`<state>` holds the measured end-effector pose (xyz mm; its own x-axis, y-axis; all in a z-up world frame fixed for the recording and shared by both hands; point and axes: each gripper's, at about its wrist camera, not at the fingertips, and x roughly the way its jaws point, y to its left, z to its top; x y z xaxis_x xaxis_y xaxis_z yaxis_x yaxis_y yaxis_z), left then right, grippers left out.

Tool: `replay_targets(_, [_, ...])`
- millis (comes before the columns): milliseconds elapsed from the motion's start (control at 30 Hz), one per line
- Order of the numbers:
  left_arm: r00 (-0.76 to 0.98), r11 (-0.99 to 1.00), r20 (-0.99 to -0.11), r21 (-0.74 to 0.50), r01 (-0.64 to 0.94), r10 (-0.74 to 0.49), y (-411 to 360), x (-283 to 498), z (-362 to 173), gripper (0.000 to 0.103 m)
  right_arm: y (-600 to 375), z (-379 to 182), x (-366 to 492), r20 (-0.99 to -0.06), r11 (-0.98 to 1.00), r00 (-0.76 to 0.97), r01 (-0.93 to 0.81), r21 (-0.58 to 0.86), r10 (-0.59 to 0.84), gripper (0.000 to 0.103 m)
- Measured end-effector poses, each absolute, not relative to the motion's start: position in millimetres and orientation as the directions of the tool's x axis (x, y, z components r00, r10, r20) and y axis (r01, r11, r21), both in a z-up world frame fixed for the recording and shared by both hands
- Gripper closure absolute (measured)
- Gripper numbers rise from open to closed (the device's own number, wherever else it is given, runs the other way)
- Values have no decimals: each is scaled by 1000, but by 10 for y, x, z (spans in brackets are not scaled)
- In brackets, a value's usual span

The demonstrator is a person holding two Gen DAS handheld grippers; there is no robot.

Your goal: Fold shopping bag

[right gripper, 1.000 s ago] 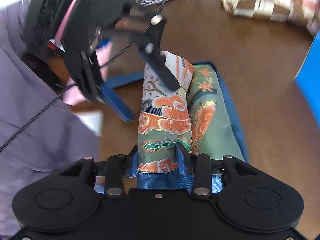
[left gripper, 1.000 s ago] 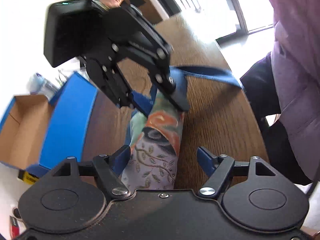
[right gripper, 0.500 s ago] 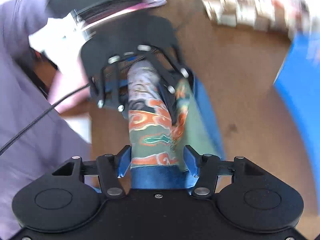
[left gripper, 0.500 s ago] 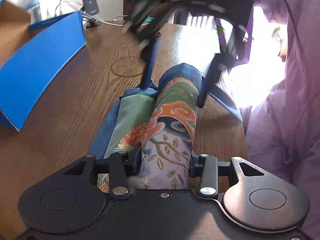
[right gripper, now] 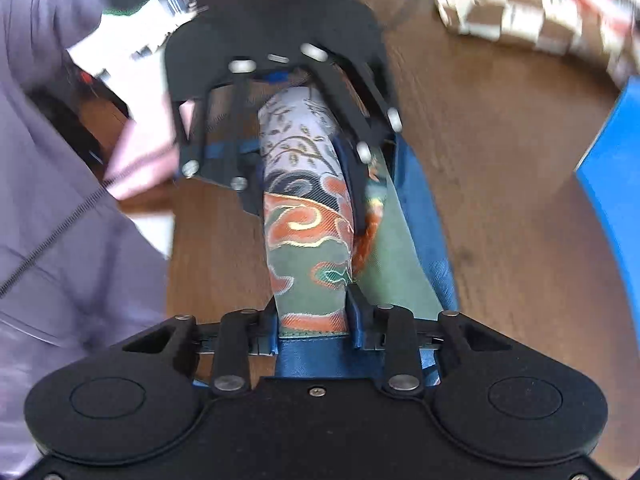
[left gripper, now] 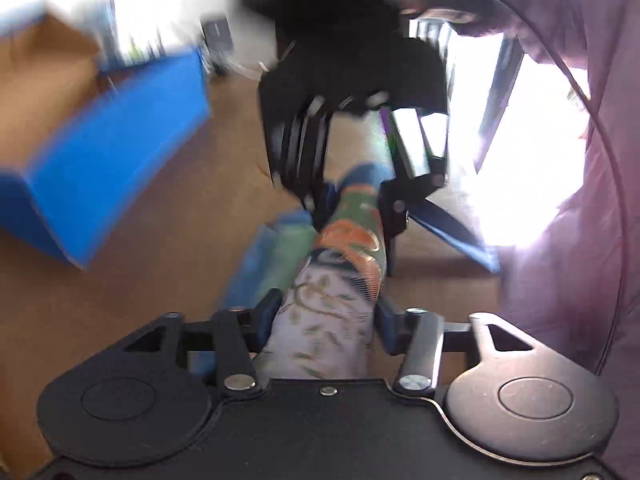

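Left wrist view
- Shopping bag: folded into a narrow strip on the table, running from near to far.
- Left gripper: jaws have just been opening; near end of the strip between them, contact unclear through blur.
- Blue box: far left.

Right wrist view
- Right gripper: jaws have just been closing, now pinching the strip's near end.
- Left gripper: straddles the far end.
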<state>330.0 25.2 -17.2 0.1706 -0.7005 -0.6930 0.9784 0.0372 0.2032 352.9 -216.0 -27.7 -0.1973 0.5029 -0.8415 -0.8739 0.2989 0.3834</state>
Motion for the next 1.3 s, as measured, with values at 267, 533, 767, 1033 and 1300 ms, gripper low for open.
replay_targets(267, [449, -186, -619, 697, 693, -644, 52, 2575, -536, 43, -2300, -669, 4172, -676, 274, -424, -685, 675, 603, 71])
replay_targets(533, [403, -158, -696, 592, 790, -594, -146, 2807, -670, 46, -2463, -713, 4213, -638, 307, -406, -628, 715, 655, 74])
replay_targets(767, [324, -73, -727, 456, 887, -605, -118, 3009, -604, 46, -2686, -309, 3903, -769, 375, -163, -799, 471, 619, 58])
replay_targets(1033, [205, -19, -768, 272, 962, -607, -236, 3343, -525, 45, -2240, 29, 2585, -773, 353, 511, -850, -390, 376, 31])
replay_targets(1300, [153, -6, -772, 199, 980, -617, -256, 3455, -530, 44, -1585, -429, 2205, -710, 278, 666, -743, -608, 226, 31])
